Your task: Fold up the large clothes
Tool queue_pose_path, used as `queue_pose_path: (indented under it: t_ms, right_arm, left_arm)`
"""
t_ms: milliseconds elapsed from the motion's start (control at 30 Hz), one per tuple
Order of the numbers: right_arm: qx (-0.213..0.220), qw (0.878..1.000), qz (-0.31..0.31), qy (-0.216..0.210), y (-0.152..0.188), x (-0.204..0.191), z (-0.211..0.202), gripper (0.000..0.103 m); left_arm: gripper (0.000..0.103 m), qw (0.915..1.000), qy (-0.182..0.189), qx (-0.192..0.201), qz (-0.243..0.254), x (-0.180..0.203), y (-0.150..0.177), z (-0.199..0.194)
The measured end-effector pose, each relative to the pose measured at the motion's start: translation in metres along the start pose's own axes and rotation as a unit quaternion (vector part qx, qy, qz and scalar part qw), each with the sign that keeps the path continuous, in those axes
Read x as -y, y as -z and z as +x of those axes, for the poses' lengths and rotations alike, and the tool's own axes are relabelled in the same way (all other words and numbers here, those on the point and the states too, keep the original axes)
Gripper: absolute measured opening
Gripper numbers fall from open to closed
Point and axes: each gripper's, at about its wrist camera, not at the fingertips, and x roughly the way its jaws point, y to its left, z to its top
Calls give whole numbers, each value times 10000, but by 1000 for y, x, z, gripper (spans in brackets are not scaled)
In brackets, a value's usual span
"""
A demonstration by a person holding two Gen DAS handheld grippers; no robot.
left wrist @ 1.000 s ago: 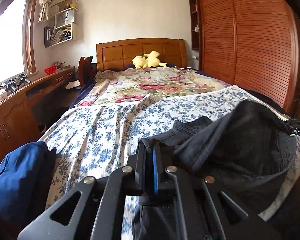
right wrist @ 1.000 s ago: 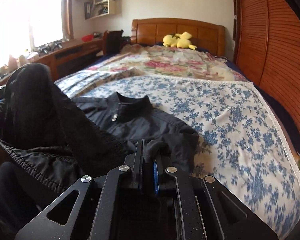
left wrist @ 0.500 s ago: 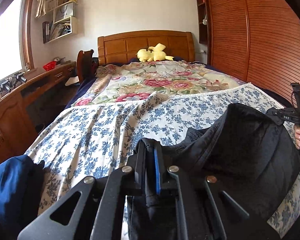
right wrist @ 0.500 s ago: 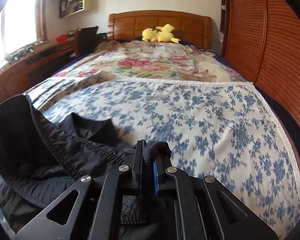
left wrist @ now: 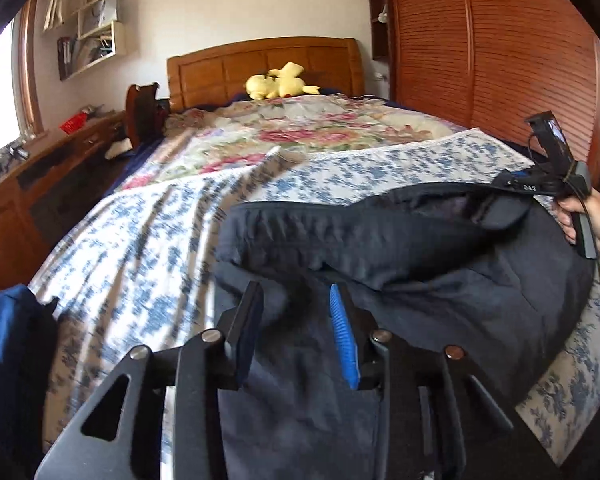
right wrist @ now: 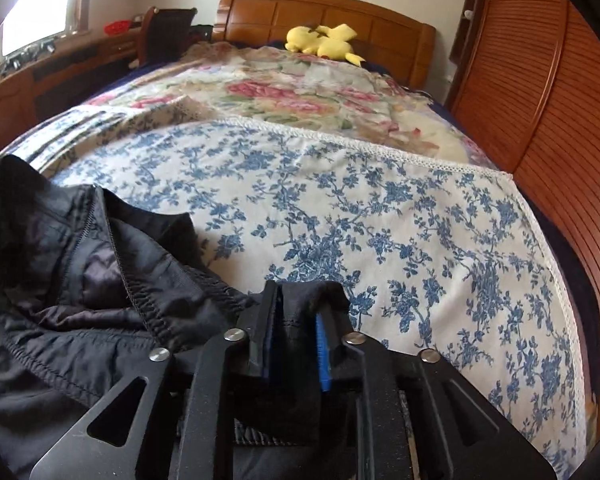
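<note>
So the dark jacket is lying across the near end of the bed, on the blue-flowered sheet, with its elastic hem edge running along the top of the fold in the left wrist view. Going left to right:

The left gripper is hovering low over the jacket's left side and its jaws are opening. The fabric is sitting under and between the fingers, but the pads aren't pressing on it, so I'd say nothing is held there now.

Over on the right, the right gripper is opening too, but there's a bunched tab of jacket cloth standing up between its pads. The pads look like they're still touching it, loosely at best.

How it'll handle, just my read: this is thin, slick, nylon-type shell, soft and floppy, fairly light. It's going to slide on itself and puff back up instead of holding a crease. The gathered hem and the zipper edge are the thicker bits, so those are probably where to pinch; a flat patch of shell will likely slip out. Grabbing both corners of one edge should keep the fold from sagging in the middle.
</note>
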Motion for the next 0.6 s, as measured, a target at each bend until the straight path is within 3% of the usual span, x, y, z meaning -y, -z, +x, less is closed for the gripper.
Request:
queue_pose_path:
  t_ms: [67, 133, 167, 200, 400, 600]
  right_arm:
    - [19, 10000, -33, -25, -1, -2, -9, 27]
    - [69, 10000, -56, -27, -2, -3, -17, 40]
    - [148, 9999, -26, 47, -2, -2, -24, 64]
    - [255, 9996, 42, 75, -2, 0, -30, 75]
    - [215, 9993, 232, 174, 5, 14, -39, 76]
    - [-215, 9996, 1, 166, 15, 14, -15, 76]
  left_arm:
    - [35, 9999, 140, 60, -40, 4, 4, 0]
    - [35, 9995, 270, 118, -103, 5, 8, -1]
    - [36, 9992, 349, 152, -94, 7, 9, 0]
    - [36, 9992, 367, 163, -88, 8, 10, 0]
    - [39, 9984, 554, 123, -77, 11, 14, 3]
    - [44, 9978, 638, 96, -131, 10, 20, 4]
